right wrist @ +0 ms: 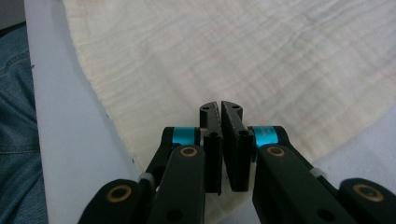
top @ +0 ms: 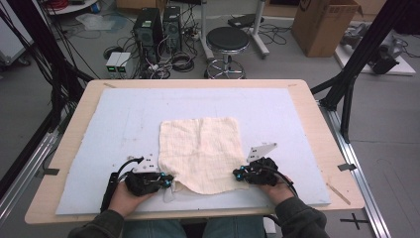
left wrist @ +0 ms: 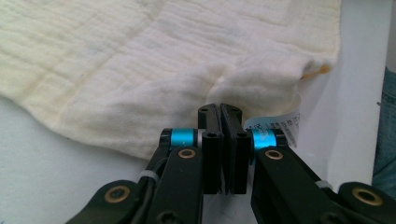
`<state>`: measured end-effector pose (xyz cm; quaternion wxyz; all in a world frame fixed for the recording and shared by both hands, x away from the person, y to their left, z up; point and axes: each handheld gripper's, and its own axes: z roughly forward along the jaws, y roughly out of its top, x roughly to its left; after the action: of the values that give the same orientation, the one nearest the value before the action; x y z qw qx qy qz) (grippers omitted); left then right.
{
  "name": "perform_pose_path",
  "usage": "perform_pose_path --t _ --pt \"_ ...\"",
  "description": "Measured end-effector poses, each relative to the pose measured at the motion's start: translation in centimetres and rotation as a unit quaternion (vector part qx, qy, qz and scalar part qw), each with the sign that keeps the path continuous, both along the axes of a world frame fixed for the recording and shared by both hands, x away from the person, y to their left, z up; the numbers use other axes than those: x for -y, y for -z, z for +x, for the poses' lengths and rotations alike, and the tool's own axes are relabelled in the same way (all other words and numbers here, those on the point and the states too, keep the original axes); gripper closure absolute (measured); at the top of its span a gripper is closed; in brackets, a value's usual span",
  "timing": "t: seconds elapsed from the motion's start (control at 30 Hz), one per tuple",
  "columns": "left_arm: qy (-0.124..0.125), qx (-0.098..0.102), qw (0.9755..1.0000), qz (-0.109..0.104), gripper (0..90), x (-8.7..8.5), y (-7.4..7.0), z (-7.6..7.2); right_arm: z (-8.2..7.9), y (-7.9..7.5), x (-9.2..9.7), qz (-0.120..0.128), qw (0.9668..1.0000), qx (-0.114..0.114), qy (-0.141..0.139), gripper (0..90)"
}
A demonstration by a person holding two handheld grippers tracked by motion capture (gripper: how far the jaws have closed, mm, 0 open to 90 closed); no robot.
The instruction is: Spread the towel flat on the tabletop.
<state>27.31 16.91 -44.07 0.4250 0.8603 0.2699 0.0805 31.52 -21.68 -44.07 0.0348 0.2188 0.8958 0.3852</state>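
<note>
L gripper (left wrist: 219, 112): jaws pressed together, pinching near-left corner of cloth (left wrist: 154, 70); fabric bunches up right at the tips. White care label (left wrist: 280, 126) w/ print sticks out just beside the R jaw in left gripper view.
R gripper (right wrist: 220, 108): jaws closed tight, tips down on cloth near its near-right edge; fabric caught betw. them, thin fold only.
L hand (top: 130, 194): bottom-left of high view, gripper pointing inward at cloth corner.
R hand (top: 277, 186): bottom-right, gripper pointing inward; grey 3-cornered plate (top: 261, 150) on top.
Cloth: cream, crinkled weave, spread mostly flat, centre-near part of pale blue mat (top: 124, 124); near edge betw. both grippers.
Mat: covers most of wooden desk (top: 324, 134).
Person: jeans at desk's near edge, dark sleeves.
Beyond desk: black stool (top: 227, 40), PC towers (top: 157, 29), cardboard box (top: 324, 22) on floor.
</note>
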Motion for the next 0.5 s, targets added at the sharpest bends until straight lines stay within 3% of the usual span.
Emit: perform_pose_path --t 0.2,0.33,0.43,0.5 --pt "0.005 0.021 0.9997 -0.015 86.8 -1.7 -1.5 -1.2 -0.1 0.0 0.0 -0.002 1.0 -0.001 0.001 87.1" --pt "0.008 0.03 0.9994 -0.012 86.8 -2.8 -2.2 -1.8 0.0 0.0 0.0 -0.001 1.0 0.0 0.0 87.0" --pt "0.002 0.035 0.999 -0.026 84.3 -3.6 -2.8 -1.9 0.0 0.0 0.0 -0.001 1.0 -0.001 0.0 85.8" --pt "-0.003 0.032 0.9983 -0.049 77.7 -4.1 -3.3 -1.8 -0.2 -0.2 -0.1 0.001 1.0 0.002 -0.004 79.5"
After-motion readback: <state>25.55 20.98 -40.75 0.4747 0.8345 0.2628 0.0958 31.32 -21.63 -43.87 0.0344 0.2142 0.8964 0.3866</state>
